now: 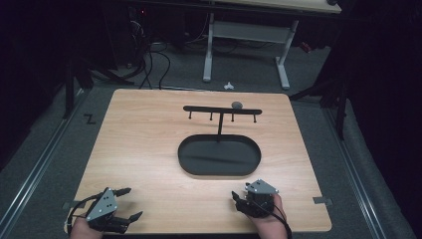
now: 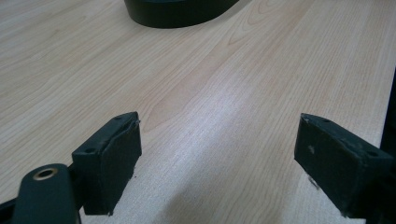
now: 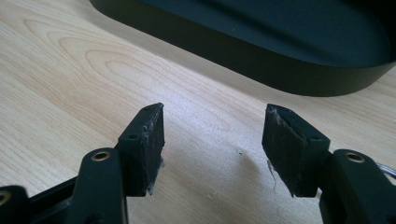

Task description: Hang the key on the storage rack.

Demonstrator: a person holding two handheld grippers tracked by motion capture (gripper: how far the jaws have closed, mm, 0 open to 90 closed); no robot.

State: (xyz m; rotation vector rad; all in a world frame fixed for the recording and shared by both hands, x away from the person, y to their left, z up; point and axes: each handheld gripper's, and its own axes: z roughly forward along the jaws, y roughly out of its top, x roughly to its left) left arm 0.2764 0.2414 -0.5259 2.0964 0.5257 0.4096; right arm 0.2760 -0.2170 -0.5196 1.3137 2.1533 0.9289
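Observation:
A black oval tray (image 1: 219,155) lies at the middle of the wooden table (image 1: 139,139), with a thin post rising from its far rim to a black crossbar (image 1: 222,109) that has several short pegs. A small grey object (image 1: 237,104) sits by the bar's right part. My left gripper (image 1: 130,203) rests at the front left corner, open wide and empty; its pads (image 2: 114,161) stand far apart over bare wood. My right gripper (image 1: 238,203) sits at the front right, just short of the tray (image 3: 243,42), open with nothing between its pads (image 3: 148,140).
The table's front edge runs just under both hands. Beyond the far edge the grey floor holds cables (image 1: 154,64), a white desk frame (image 1: 246,45) and a small white object (image 1: 228,85). Black stand legs (image 1: 341,99) flank the table.

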